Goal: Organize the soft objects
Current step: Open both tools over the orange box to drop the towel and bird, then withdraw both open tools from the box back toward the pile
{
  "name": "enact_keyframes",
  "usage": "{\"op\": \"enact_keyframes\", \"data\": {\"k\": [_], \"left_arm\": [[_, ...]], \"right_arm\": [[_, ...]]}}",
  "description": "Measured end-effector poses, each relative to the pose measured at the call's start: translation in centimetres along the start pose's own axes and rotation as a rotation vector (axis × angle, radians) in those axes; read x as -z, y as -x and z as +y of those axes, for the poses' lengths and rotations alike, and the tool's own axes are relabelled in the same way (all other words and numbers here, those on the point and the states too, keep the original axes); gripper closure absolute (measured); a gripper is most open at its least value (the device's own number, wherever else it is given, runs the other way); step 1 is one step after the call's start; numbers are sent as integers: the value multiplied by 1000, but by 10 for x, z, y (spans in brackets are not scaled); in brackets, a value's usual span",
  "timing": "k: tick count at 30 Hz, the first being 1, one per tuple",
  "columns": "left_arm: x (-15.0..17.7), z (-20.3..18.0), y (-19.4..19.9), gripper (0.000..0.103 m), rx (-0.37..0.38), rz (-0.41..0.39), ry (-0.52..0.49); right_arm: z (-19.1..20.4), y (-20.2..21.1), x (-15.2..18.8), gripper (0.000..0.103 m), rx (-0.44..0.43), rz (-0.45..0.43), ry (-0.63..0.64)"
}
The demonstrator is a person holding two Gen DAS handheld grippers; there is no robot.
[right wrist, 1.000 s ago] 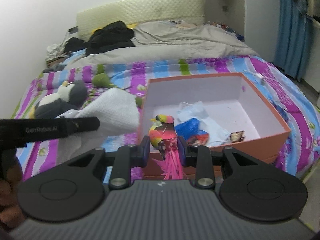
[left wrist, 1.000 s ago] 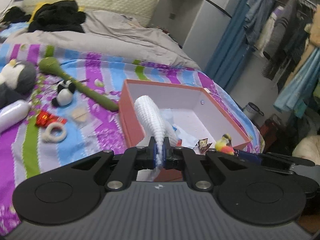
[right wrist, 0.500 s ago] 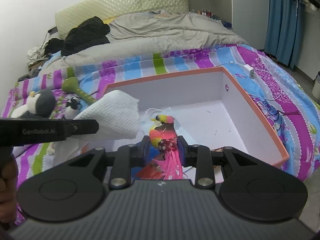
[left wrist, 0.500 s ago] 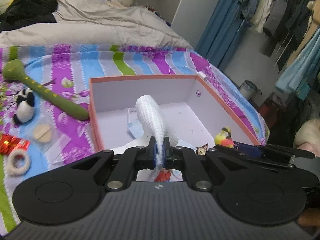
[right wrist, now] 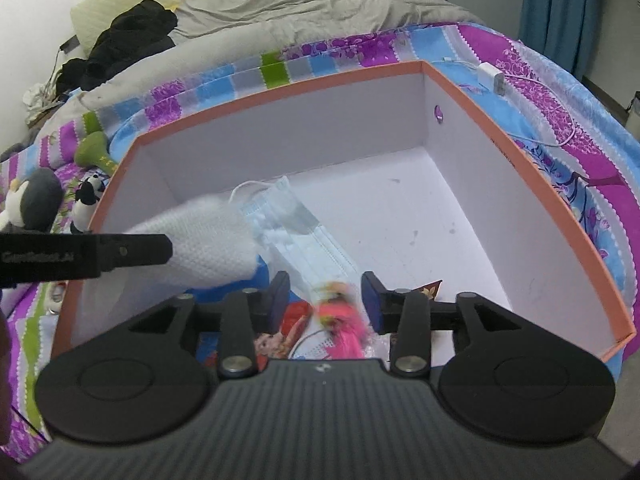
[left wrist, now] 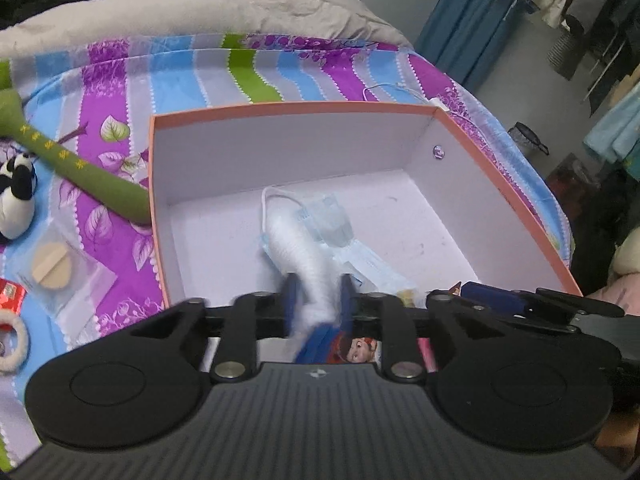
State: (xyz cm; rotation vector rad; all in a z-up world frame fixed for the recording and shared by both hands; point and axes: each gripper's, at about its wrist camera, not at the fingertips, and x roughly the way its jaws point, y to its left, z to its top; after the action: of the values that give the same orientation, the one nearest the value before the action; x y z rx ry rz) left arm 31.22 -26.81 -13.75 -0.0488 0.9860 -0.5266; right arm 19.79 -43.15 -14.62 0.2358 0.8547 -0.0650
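White cloth [left wrist: 304,256] between opening left hand-held gripper [left wrist: 316,300], angled downward

Soft indoor light, fisheye bending, motion blur

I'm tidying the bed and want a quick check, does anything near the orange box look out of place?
Yes. A white charger and its cable lie loose on the striped bedspread behind the orange box; it is hard electronics among soft things. A green plush stick leans against the box's outer wall.
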Motion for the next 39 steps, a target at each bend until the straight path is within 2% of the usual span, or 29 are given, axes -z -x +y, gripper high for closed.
{"op": "enact_keyframes", "data": {"k": [8,20,30,39], "left_arm": [[11,-6,30,67,-6,-30,-32],[44,-25,121,67,-4,-137,-71],[90,-30,195,67,-4,-222,-70],[140,-19,255,64,-38,-292,-51]], "right_arm": [[6,22,3,54,-14,-28,-10],[31,99,24,54,-37,-130,15],[60,159,53,54,-76,-206,44],[90,191,88,54,-127,-223,75]]}}
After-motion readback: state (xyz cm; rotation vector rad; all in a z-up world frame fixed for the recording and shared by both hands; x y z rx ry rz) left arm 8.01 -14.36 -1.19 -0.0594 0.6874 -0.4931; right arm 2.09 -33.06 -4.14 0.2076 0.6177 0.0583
